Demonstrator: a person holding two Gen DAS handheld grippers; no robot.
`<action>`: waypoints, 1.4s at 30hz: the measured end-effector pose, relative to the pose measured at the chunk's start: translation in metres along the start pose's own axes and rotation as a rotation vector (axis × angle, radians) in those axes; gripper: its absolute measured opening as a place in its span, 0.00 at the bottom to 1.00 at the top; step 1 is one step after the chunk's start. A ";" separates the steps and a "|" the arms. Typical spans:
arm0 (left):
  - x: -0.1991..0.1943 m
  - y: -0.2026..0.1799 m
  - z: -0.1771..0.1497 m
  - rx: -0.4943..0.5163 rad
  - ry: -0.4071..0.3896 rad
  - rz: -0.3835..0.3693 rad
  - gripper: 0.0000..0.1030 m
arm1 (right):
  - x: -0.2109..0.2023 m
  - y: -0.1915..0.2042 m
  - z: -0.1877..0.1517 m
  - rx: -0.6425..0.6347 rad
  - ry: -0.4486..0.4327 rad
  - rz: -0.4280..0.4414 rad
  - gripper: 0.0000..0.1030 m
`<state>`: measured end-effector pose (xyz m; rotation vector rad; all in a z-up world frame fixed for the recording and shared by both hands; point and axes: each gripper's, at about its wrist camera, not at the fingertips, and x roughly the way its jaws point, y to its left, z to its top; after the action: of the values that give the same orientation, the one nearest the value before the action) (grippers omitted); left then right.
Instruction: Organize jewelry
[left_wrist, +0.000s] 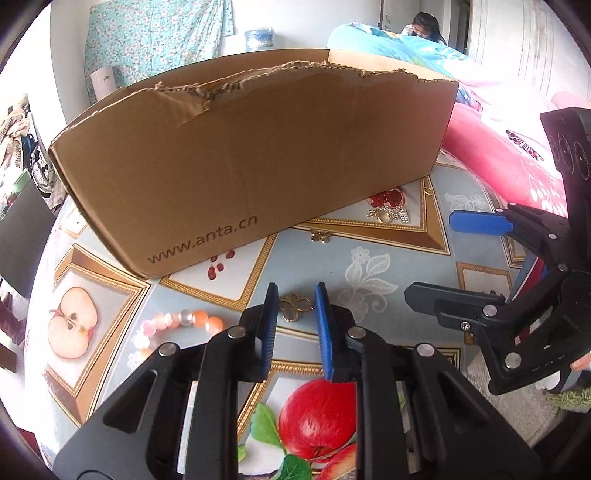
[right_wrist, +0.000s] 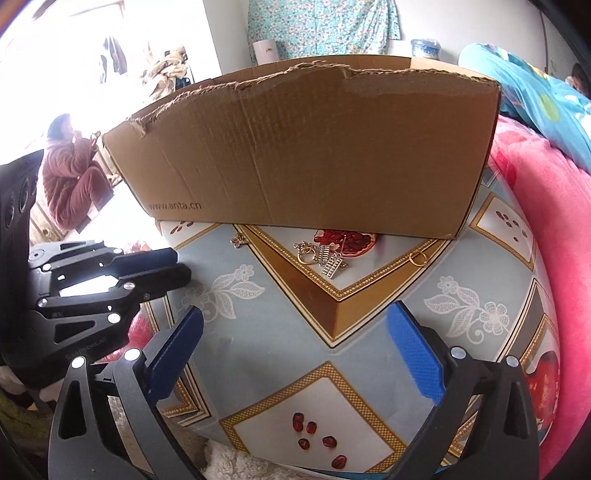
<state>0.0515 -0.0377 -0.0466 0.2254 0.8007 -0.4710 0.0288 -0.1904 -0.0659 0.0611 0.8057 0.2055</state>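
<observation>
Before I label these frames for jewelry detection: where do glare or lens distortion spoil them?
Left wrist view: the brown cardboard box bows strongly from fisheye, the far right bedding is blown out white; the gold clover charm stays sharp. Right wrist view: the window at upper left is overexposed; the small gold ring is clear.

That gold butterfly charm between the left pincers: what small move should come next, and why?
Probably close the left gripper on the butterfly charm. It lies on the table between the narrowly parted pads, apparently not pinched yet, and the cardboard box stands just behind.
</observation>
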 end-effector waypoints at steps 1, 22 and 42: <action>-0.001 0.001 -0.001 -0.001 -0.002 0.001 0.18 | 0.000 0.000 0.001 -0.012 0.007 0.001 0.94; -0.011 0.013 -0.020 -0.041 -0.064 -0.022 0.18 | 0.017 0.023 0.059 -0.039 0.023 0.187 0.45; -0.013 0.013 -0.021 -0.042 -0.070 -0.023 0.18 | 0.032 0.035 0.064 -0.252 0.105 0.089 0.08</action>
<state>0.0369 -0.0144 -0.0513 0.1600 0.7450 -0.4804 0.0909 -0.1485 -0.0396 -0.1527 0.8764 0.3955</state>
